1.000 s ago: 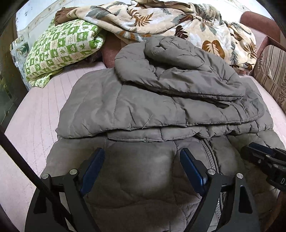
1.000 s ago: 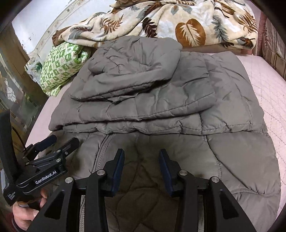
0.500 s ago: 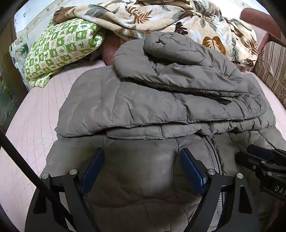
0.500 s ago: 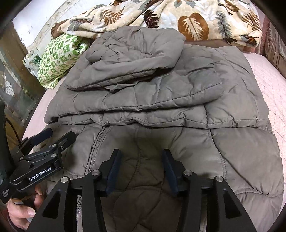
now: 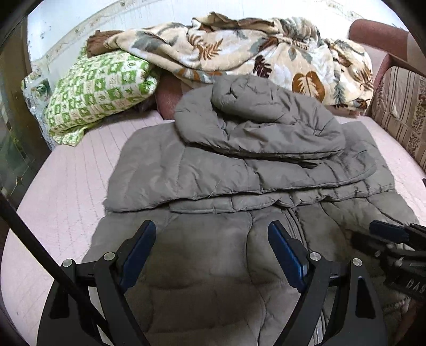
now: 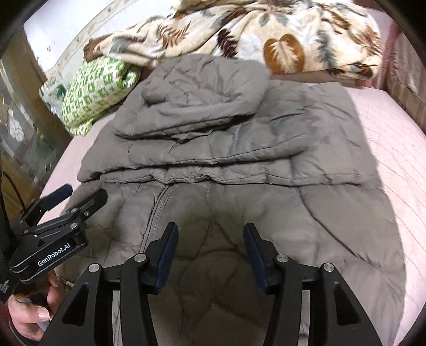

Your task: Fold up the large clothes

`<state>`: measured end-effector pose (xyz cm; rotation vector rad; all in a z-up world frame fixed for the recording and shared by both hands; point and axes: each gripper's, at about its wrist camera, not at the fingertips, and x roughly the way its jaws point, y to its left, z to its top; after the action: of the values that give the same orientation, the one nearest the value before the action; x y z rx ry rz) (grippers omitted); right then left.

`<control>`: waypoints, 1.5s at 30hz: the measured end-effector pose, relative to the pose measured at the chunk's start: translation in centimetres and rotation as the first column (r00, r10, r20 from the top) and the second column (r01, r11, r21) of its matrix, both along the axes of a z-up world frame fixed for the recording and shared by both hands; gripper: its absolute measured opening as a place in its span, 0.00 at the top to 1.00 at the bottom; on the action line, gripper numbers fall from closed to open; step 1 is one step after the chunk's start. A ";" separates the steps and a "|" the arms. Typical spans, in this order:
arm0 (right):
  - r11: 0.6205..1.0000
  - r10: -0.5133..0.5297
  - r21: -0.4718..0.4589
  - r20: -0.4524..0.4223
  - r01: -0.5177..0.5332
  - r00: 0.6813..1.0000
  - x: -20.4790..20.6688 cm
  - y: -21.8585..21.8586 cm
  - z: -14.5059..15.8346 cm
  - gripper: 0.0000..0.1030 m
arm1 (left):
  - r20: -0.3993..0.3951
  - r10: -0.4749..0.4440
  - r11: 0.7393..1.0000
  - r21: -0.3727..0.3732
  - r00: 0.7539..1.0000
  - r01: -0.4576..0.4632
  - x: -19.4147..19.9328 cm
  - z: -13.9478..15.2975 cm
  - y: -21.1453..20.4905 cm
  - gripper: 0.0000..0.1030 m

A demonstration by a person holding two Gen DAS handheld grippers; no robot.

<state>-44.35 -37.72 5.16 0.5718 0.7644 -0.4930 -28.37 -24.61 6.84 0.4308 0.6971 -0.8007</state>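
Bed: a pale pink quilted cover (image 5: pixel 66 191) takes up the whole working surface, its stitched lines showing at 9 o'clock in the left wrist view and at 3 o'clock in the right.
Jacket: a grey padded jacket (image 5: pixel 202 170) lies flat across the middle of the bed; its hood (image 5: pixel 255 119) and upper layers are folded onto the body, at 12 o'clock from both grippers, and a zipper (image 6: pixel 157 213) runs down the lower panel.
Left gripper: left gripper (image 5: pixel 211 251), fingers spread wide over the lower panel with nothing between them (whether the tips touch the cloth I cannot tell).
Right gripper: right gripper (image 6: pixel 210 248), also spread apart, over the same panel just right of the zipper and holding nothing.
Hand: a person's hand (image 6: pixel 29 314) holds the left gripper's handle at 8 o'clock.
Bedding: a leaf-print blanket (image 5: pixel 266 58) is heaped at 12 o'clock, touching the hood; a green-and-white pillow (image 5: pixel 98 93) lies at 10 o'clock.
Room: a white wall (image 5: pixel 80 24) behind the bedding, striped upholstery (image 5: pixel 399 106) at 2 o'clock, and a dark wooden frame (image 6: pixel 24 87) at 9 o'clock.
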 end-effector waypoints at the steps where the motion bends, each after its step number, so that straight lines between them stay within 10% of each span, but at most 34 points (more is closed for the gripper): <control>1: 1.000 -0.011 0.001 0.011 0.011 1.000 -0.6 0.2 0.3 0.47 | -0.008 0.002 1.000 -0.010 1.000 -0.002 -0.3 0.3 0.7 0.17; 20: 1.000 -0.022 -0.014 -0.001 0.022 1.000 -14.5 11.1 -1.4 0.45 | -0.079 0.139 0.990 -0.018 0.987 -0.141 -5.4 -2.0 19.1 0.17; 45: 0.998 -0.020 -0.065 -0.009 0.019 1.000 -15.3 13.8 -3.3 0.23 | -0.064 0.145 0.986 0.091 0.987 -0.139 -5.3 -5.6 19.0 0.03</control>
<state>-59.67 -23.97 1.84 0.5175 0.7500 -0.5369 -33.66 -5.61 1.26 0.4276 0.8209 -0.6548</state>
